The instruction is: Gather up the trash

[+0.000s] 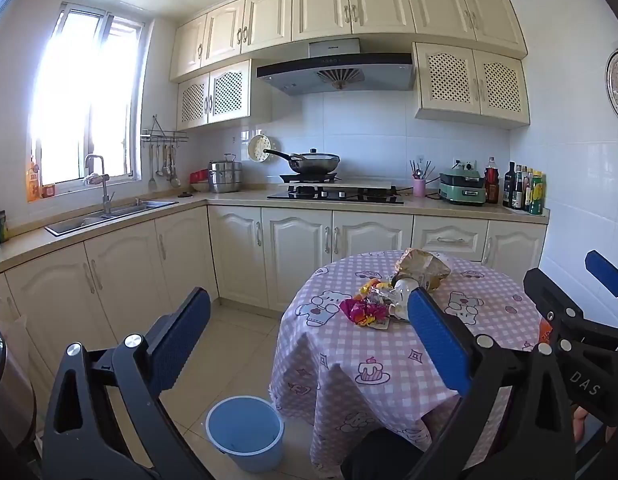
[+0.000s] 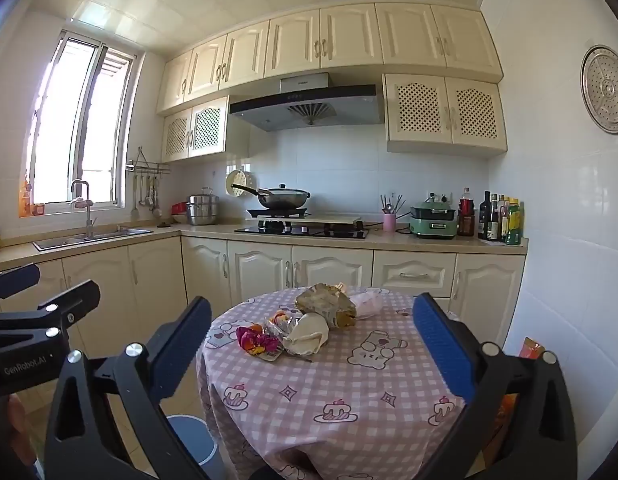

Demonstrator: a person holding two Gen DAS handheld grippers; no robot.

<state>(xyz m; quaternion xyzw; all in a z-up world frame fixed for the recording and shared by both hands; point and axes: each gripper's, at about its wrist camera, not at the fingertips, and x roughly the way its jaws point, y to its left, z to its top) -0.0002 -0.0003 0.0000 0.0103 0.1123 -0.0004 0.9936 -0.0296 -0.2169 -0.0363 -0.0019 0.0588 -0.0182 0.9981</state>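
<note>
A pile of trash lies on the round table with a pink checked cloth [image 1: 389, 360] [image 2: 349, 392]: a crumpled brown paper bag [image 1: 423, 266] [image 2: 327, 304], a pink and yellow wrapper [image 1: 363, 312] [image 2: 255, 340], silvery wrappers [image 1: 379, 294] [image 2: 281, 326] and a white crumpled piece [image 2: 307, 334]. A blue bucket [image 1: 245, 436] [image 2: 193, 440] stands on the floor left of the table. My left gripper [image 1: 309, 332] is open and empty, held short of the table. My right gripper [image 2: 311, 340] is open and empty, above the table's near side.
Cream kitchen cabinets run along the back with a sink [image 1: 109, 216], a hob with a wok [image 1: 313, 162] and bottles [image 1: 525, 190] on the counter. An orange packet [image 2: 529, 348] sits right of the table. A dark bin [image 1: 5, 392] stands at the far left.
</note>
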